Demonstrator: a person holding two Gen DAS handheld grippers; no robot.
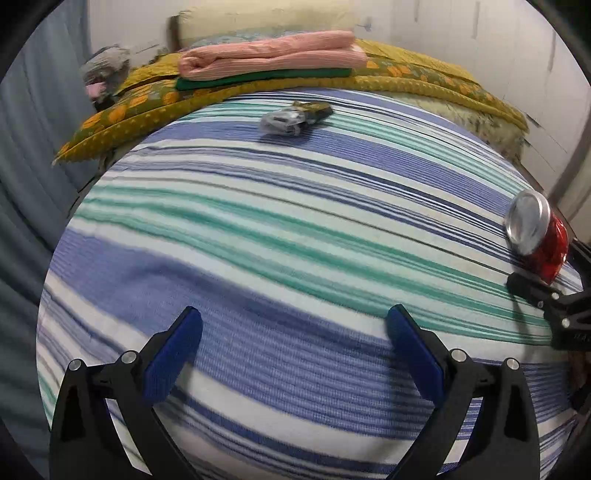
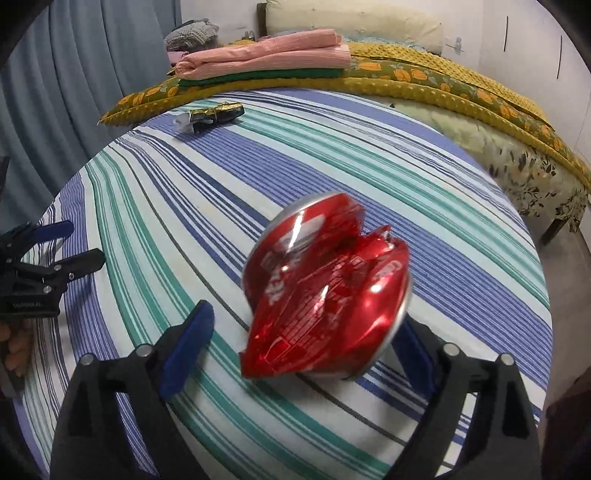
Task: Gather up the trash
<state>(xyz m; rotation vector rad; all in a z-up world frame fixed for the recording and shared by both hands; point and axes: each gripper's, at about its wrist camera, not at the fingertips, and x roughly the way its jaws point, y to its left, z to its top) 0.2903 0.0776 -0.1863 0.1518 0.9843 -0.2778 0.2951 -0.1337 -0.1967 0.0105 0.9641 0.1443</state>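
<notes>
A crushed red can (image 2: 325, 295) lies on the striped bedsheet (image 2: 155, 206) between the spread fingers of my right gripper (image 2: 301, 343); the right finger touches it, the left stands apart. The can also shows at the right edge of the left wrist view (image 1: 535, 236), with the right gripper's finger (image 1: 532, 291) beside it. A crumpled foil wrapper (image 1: 295, 116) lies far across the sheet, also in the right wrist view (image 2: 212, 114). My left gripper (image 1: 295, 332) is open and empty above the sheet; it shows at the left of the right wrist view (image 2: 74, 245).
Folded pink and green cloths (image 1: 269, 61) rest on a yellow flowered quilt (image 1: 122, 114) at the far end of the bed, with a pillow (image 2: 351, 26) behind. Blue curtains (image 2: 74, 74) hang on the left. The bed edge drops off at the right (image 2: 535, 192).
</notes>
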